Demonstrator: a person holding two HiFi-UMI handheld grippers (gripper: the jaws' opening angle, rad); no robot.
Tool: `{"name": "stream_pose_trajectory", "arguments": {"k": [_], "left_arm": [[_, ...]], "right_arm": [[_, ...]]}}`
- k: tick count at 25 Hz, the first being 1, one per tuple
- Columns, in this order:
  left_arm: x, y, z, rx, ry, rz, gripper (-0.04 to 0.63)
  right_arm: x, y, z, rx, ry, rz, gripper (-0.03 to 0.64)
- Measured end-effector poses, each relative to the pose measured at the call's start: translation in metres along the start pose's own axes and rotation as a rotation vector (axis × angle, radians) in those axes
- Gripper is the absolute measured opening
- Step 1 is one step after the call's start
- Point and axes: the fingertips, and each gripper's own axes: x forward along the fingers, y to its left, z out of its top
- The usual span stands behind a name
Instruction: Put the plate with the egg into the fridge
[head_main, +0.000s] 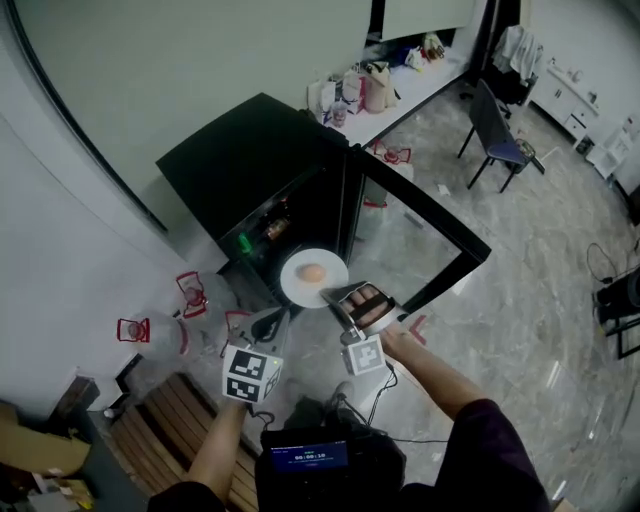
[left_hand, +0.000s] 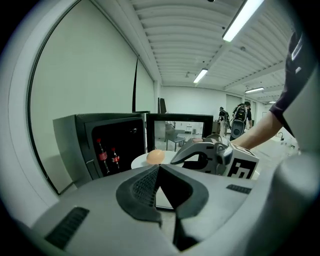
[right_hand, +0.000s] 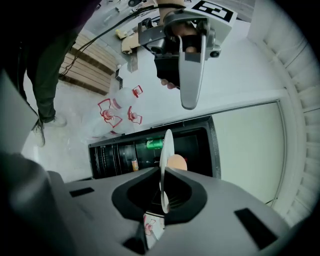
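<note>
The right gripper's (right_hand: 164, 175) jaws are closed on the near rim of the plate (right_hand: 165, 147), which shows edge-on between them in the right gripper view. The egg (right_hand: 177, 162) sits loose near the plate's middle. The left gripper's (left_hand: 158, 170) jaws are shut tip to tip with nothing between them. It hangs just left of the plate and a little nearer, apart from it.

Beyond the plate stands the fridge (head_main: 250, 160) on the floor. Its glass door (head_main: 440, 235) is swung wide to the right, so the dark inside is open straight ahead. The plate hangs in front of that opening and is not yet inside. Inside, a green can (right_hand: 155, 144) lies at the back and two bottles (left_hand: 101, 152) stand at the left.

The step in hand looks like the carry to the fridge, with the door already dealt with. The next move calls for sliding the plate straight in onto a free shelf spot. It has to stay level so the egg does not roll off, and keep clear of the bottles, the can and the door frame. Only once the plate rests on the shelf should the right jaws open and back out. The left gripper is free to shut the door afterwards.
</note>
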Motion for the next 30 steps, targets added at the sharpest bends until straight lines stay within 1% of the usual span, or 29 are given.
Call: {"name": "stream_pose_trajectory", "arguments": {"k": [5, 9, 12, 15, 17, 19, 24, 25, 26, 29, 30], "left_arm": [[0.017, 0.023, -0.026, -0.017, 0.02, -0.003, 0.009], [0.048, 0.042, -0.04, -0.035, 0.008, -0.001, 0.009], [0.079, 0.058, -0.052, -0.06, -0.016, 0.044, 0.008], [0.115, 0.072, -0.07, -0.099, -0.033, 0.102, 0.009], [0.141, 0.08, -0.087, -0.133, -0.021, 0.13, 0.009], [0.164, 0.085, -0.104, -0.163, -0.002, 0.149, 0.009], [0.203, 0.102, -0.138, -0.243, 0.065, 0.171, 0.009], [0.209, 0.106, -0.142, -0.253, 0.078, 0.175, 0.009], [0.215, 0.11, -0.145, -0.261, 0.09, 0.178, 0.009], [0.231, 0.117, -0.151, -0.282, 0.131, 0.181, 0.009], [0.235, 0.118, -0.154, -0.288, 0.146, 0.18, 0.009]], "right_arm": [[0.062, 0.017, -0.002, -0.013, 0.0, 0.071, 0.028], [0.117, 0.018, -0.011, -0.097, 0.003, 0.049, 0.028], [0.155, 0.026, -0.021, -0.143, -0.007, 0.029, 0.028], [0.184, 0.039, -0.031, -0.212, -0.057, 0.01, 0.028], [0.201, 0.047, -0.035, -0.252, -0.094, 0.006, 0.028], [0.216, 0.055, -0.039, -0.271, -0.118, 0.013, 0.028], [0.249, 0.075, -0.044, -0.316, -0.186, 0.038, 0.028], [0.253, 0.081, -0.044, -0.321, -0.198, 0.062, 0.028], [0.255, 0.093, -0.044, -0.306, -0.21, 0.124, 0.028], [0.249, 0.15, -0.045, -0.157, -0.257, 0.452, 0.028], [0.248, 0.159, -0.044, -0.126, -0.269, 0.508, 0.028]]}}
